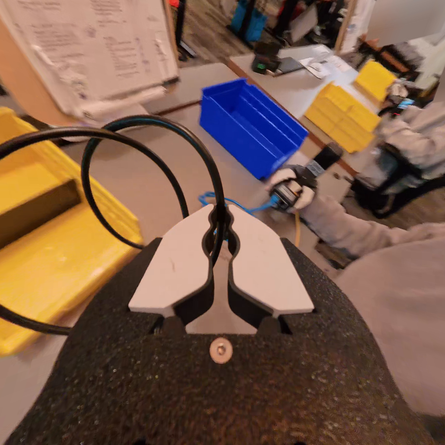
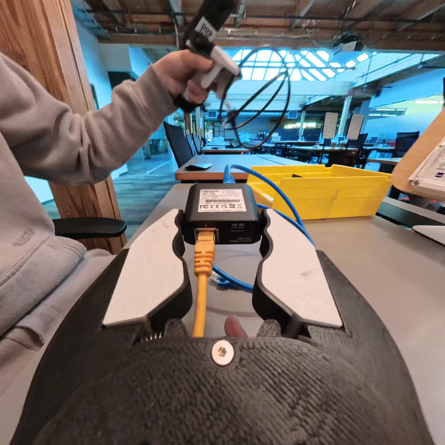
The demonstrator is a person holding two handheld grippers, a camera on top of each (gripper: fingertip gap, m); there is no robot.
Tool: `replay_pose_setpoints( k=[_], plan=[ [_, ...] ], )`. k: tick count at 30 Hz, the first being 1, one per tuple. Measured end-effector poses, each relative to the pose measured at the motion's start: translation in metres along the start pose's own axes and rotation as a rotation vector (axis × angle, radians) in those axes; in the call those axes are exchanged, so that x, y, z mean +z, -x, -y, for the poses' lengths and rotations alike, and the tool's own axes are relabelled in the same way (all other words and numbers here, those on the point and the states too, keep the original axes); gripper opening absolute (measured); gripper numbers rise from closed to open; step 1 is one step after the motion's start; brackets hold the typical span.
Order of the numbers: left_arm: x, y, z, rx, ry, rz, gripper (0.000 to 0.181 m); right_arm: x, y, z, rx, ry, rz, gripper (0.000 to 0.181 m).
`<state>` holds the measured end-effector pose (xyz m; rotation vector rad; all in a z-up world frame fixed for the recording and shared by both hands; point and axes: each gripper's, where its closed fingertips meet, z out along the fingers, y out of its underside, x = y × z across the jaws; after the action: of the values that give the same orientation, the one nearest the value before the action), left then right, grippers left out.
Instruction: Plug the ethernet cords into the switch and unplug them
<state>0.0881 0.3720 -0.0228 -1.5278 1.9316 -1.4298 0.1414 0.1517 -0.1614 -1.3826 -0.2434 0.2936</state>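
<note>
Left wrist view, black cord (image 1: 154, 149): pinched between the left gripper (image 1: 220, 213) fingers and raised in springy coils; judged light and best gripped near its plug.
Blue bin (image 1: 252, 130): nothing seen inside.
Right wrist view, switch (image 2: 220, 212): clamped by the right gripper (image 2: 221, 216) over the surface (image 2: 361, 277); judged light, rigid, slick.
Yellow cord (image 2: 203, 255): plugged in.
Blue cord (image 2: 277, 190): at the far side.
Yellow bin (image 2: 320, 190): contents unclear.

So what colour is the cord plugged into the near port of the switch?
Orange-yellow ethernet cord; right wrist view shows it best.
</note>
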Motion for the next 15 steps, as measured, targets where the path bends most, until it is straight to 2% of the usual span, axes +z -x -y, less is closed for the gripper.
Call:
replay_pose_setpoints(
  k=[3,6,9,13,15],
  plan=[
    [0.015,-0.022,-0.034,-0.045,0.048,-0.078,0.005,-0.007,-0.006,0.004,-0.001,-0.024,-0.036,0.061],
    [0.049,-0.024,-0.085,-0.051,0.183,-0.053,0.005,-0.012,-0.009,0.006,-0.004,-0.035,-0.055,0.061],
    [0.087,-0.030,-0.122,-0.022,0.280,-0.062,0.005,-0.013,-0.009,0.007,0.000,-0.048,-0.049,0.061],
    [0.137,-0.034,-0.147,0.130,0.358,-0.096,0.005,-0.015,-0.009,0.009,-0.004,-0.060,-0.046,0.061],
    [0.156,-0.025,-0.157,0.184,0.414,-0.062,0.005,-0.016,-0.009,0.010,-0.012,-0.067,-0.059,0.061]
  ],
)
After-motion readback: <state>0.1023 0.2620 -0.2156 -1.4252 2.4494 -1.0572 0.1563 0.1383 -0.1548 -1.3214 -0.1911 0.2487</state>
